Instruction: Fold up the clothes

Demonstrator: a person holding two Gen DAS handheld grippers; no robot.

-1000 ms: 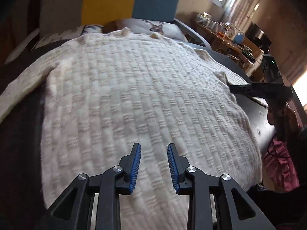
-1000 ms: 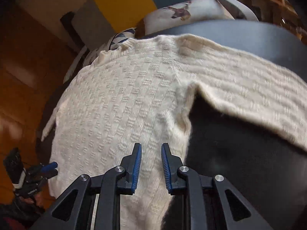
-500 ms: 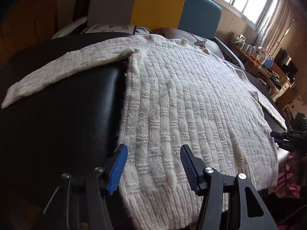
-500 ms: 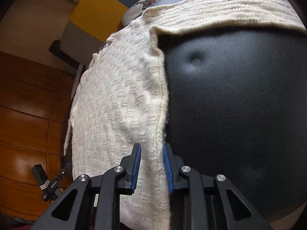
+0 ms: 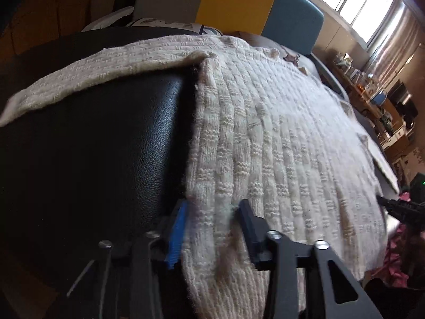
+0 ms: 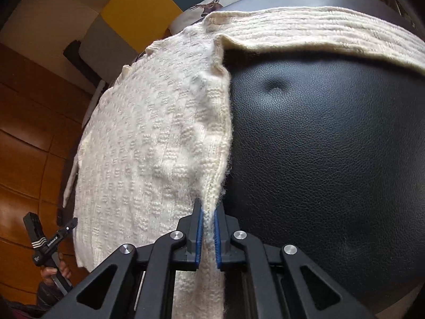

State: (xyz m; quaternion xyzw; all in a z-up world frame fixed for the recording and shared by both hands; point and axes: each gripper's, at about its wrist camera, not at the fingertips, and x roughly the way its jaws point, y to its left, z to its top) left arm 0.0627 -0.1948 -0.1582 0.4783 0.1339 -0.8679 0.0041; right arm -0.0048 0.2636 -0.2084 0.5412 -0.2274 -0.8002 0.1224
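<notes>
The right hand-held gripper (image 6: 207, 235) is being seen clenched on the side seam of the cream knitted sweater (image 6: 148, 143), close to the hem, with a ridge of knit pinched between its blue pads (image 6: 198, 239). The left hand-held gripper (image 5: 209, 232) is being closed at this moment over the opposite hem corner; a bunch of the same fabric is lying between its jaws, though motion blur is making it hard to tell whether the pads are already pressing on it. The sweater is lying spread flat on a black leather cushion (image 6: 332, 146), most likely a sofa or ottoman seat, with one sleeve (image 6: 318, 32) stretched out sideways across the leather and the other sleeve (image 5: 79, 79) laid out the same way on the far side. Each gripper is being caught at the edge of the other's view, so the hem is being taken at both corners at once. The step in hand is judged to be the grasping of the bottom edge. For the next move, a firm hold on the left corner is being called for first; then both corners would need lifting together and carrying evenly toward the collar, the hem being kept taut so that the loose knit is not dragged or skewed.
</notes>
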